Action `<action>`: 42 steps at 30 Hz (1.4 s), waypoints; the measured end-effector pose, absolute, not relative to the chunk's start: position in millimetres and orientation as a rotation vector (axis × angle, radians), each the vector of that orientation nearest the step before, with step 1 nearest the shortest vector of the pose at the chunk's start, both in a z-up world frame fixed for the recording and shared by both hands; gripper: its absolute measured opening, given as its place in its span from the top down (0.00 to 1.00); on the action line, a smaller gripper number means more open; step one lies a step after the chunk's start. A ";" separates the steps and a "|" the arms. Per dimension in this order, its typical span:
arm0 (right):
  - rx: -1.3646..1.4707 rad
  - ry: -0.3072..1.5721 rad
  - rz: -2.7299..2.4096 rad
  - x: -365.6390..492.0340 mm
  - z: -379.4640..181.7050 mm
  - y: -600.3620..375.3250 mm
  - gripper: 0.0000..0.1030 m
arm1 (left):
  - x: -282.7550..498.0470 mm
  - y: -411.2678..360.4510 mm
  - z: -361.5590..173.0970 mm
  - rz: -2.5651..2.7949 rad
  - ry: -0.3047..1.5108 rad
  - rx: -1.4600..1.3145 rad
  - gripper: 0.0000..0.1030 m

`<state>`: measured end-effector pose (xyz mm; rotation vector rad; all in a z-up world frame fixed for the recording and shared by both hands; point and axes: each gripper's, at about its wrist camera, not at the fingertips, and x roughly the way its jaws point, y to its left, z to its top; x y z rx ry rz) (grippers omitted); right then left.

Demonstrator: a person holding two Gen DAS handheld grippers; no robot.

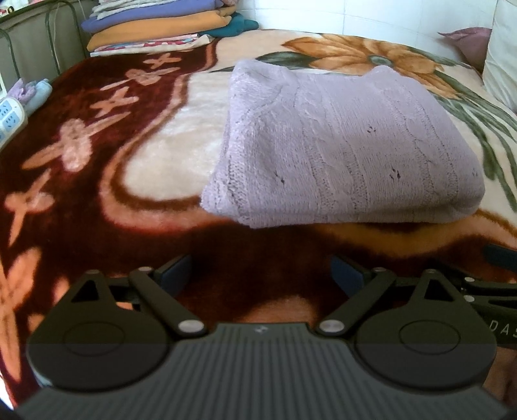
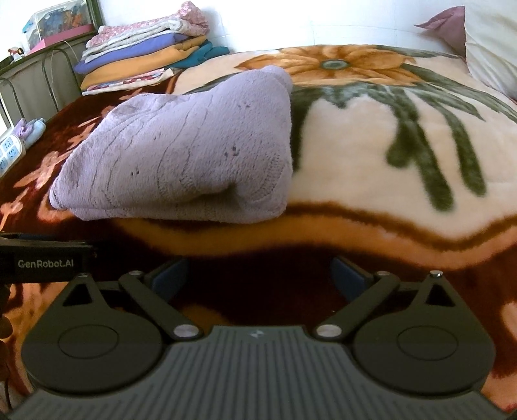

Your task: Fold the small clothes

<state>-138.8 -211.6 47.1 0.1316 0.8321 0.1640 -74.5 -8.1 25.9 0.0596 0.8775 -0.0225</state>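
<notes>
A lilac knitted sweater [image 1: 339, 145] lies folded into a thick rectangle on the floral blanket [image 1: 97, 181]. In the left wrist view my left gripper [image 1: 260, 273] is open, its blue-padded fingers [image 1: 176, 271] spread wide over bare blanket just short of the sweater's near edge. The right wrist view has the same sweater [image 2: 187, 155] to the left of centre, with a rounded fold at its near right corner. My right gripper [image 2: 260, 274] is open too, empty, hovering over the blanket in front of the sweater. Neither gripper touches the cloth.
A stack of folded clothes [image 1: 155, 26] sits at the far left by a metal bed frame [image 1: 38, 42]. A white power strip [image 1: 9, 116] and small pale socks [image 1: 32, 92] lie at the left edge. Pillows [image 2: 484, 42] rest at the far right.
</notes>
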 end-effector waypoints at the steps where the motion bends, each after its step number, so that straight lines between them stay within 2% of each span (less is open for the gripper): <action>1: 0.132 0.832 0.165 -139.1 46.8 -211.5 0.03 | -74.5 -8.5 25.9 -0.022 0.879 0.062 0.08; 42: 0.139 0.830 0.169 -138.8 45.8 -213.5 0.02 | -74.2 -9.7 25.0 -0.023 0.884 0.080 0.08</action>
